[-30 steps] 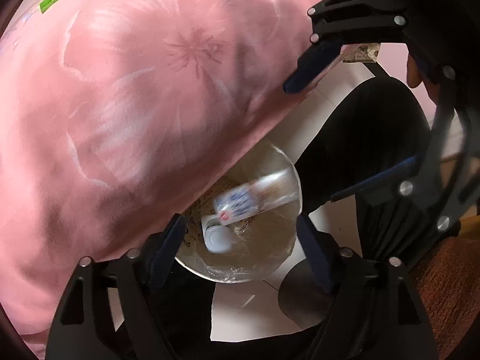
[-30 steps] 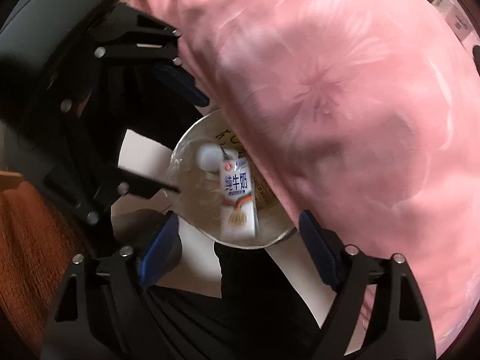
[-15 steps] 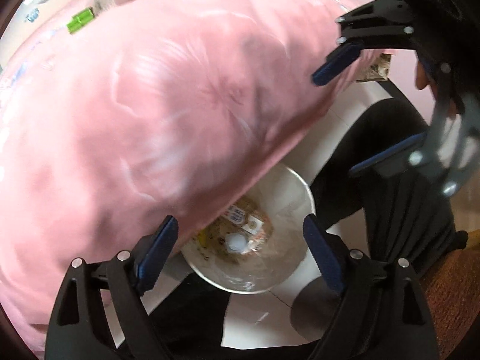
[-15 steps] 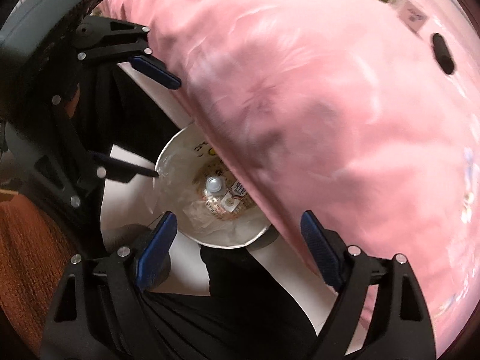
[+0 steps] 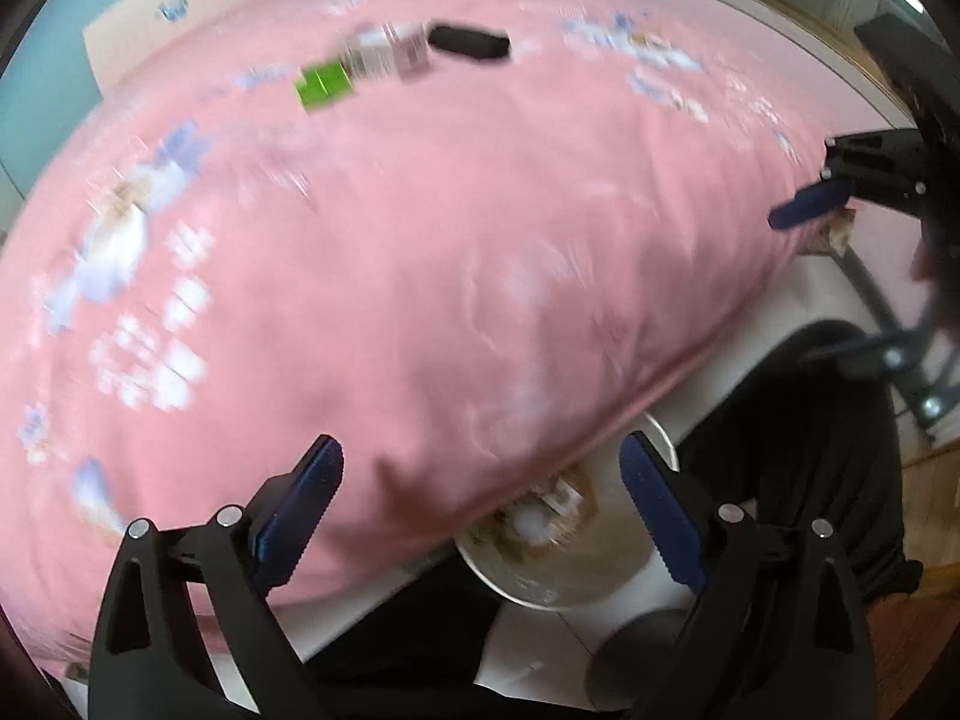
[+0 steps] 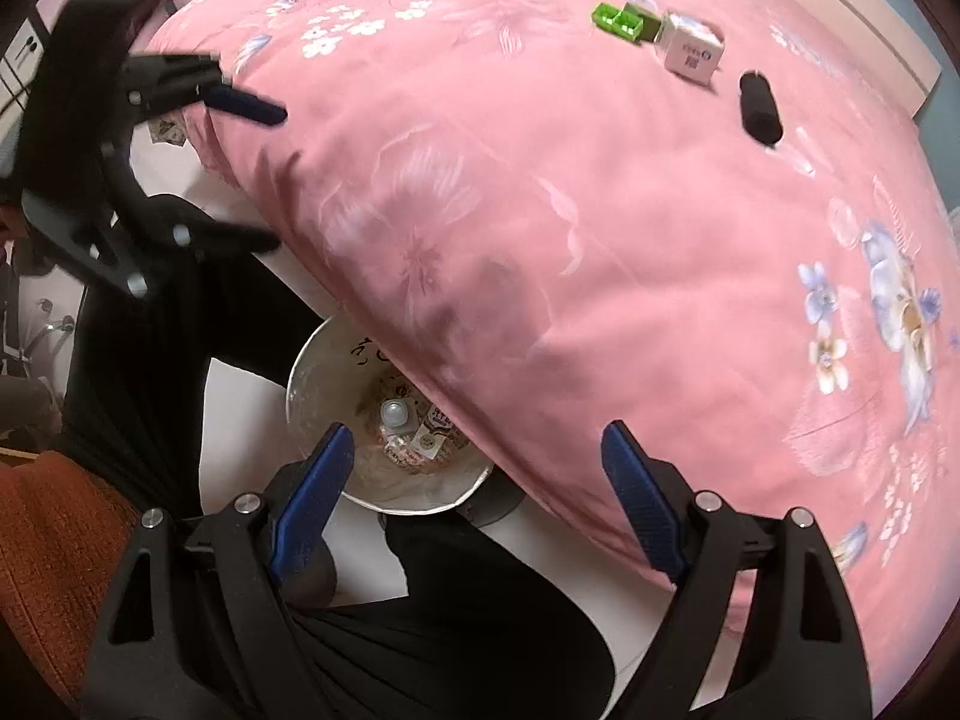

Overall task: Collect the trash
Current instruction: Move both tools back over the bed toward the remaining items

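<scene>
Both grippers hung above the pink bed [image 6: 540,192] with their jaws spread wide and nothing between them. The left gripper [image 5: 480,516] and right gripper [image 6: 474,474] touched no object. Below the bed's edge, the white trash bin [image 6: 312,360] stood on the floor, holding a bottle [image 6: 395,414] and a milk carton [image 6: 433,429]. A green box [image 6: 624,21], a white box [image 6: 693,48] and a black object [image 6: 761,108] lay on the bed, well apart from either gripper.

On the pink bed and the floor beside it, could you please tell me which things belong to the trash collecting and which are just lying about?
For the job:
- trash bin on the floor, holding a milk carton and a bottle
- green box and white box on the bed, probably trash
- both open grippers

Just lying about:
- pink bedspread
- black case, possibly not trash
</scene>
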`<state>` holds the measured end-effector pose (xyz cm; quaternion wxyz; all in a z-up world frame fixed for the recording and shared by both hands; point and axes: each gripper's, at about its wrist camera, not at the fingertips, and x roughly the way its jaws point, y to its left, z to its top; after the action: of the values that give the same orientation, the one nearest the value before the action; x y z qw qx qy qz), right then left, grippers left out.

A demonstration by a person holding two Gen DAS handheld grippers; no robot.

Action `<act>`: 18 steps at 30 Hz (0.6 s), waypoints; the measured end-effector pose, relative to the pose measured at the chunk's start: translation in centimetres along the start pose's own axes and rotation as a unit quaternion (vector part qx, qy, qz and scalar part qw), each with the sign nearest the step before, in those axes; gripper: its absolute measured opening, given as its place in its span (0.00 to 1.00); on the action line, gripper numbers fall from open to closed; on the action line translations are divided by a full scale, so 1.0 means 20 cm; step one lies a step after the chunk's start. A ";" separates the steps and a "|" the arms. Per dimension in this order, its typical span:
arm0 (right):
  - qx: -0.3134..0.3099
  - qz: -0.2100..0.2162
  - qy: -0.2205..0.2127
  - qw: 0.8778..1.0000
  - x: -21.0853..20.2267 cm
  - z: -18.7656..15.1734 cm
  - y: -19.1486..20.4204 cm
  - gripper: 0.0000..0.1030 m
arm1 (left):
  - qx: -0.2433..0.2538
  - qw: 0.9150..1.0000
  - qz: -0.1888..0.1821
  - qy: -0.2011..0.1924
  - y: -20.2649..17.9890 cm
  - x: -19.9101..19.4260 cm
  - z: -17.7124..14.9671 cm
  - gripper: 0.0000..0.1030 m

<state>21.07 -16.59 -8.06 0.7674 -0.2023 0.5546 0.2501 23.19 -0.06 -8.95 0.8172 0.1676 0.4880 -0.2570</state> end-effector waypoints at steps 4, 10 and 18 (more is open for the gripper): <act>-0.008 -0.009 -0.011 1.000 -0.07 0.03 0.01 0.81 | -0.008 0.999 0.032 -0.030 0.03 -0.08 0.06 0.93; -0.013 -0.031 -0.027 0.999 -0.13 0.05 0.00 0.81 | -0.023 0.998 0.059 -0.031 0.10 -0.14 0.13 0.94; 0.006 -0.042 -0.054 0.998 -0.27 0.13 -0.14 0.81 | 0.004 0.994 0.089 -0.056 0.15 -0.23 0.25 0.94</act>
<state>23.28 -18.07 -1.94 0.8076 -0.2068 0.5046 0.2245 26.66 1.07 -2.42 0.8620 0.1988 0.4240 -0.1939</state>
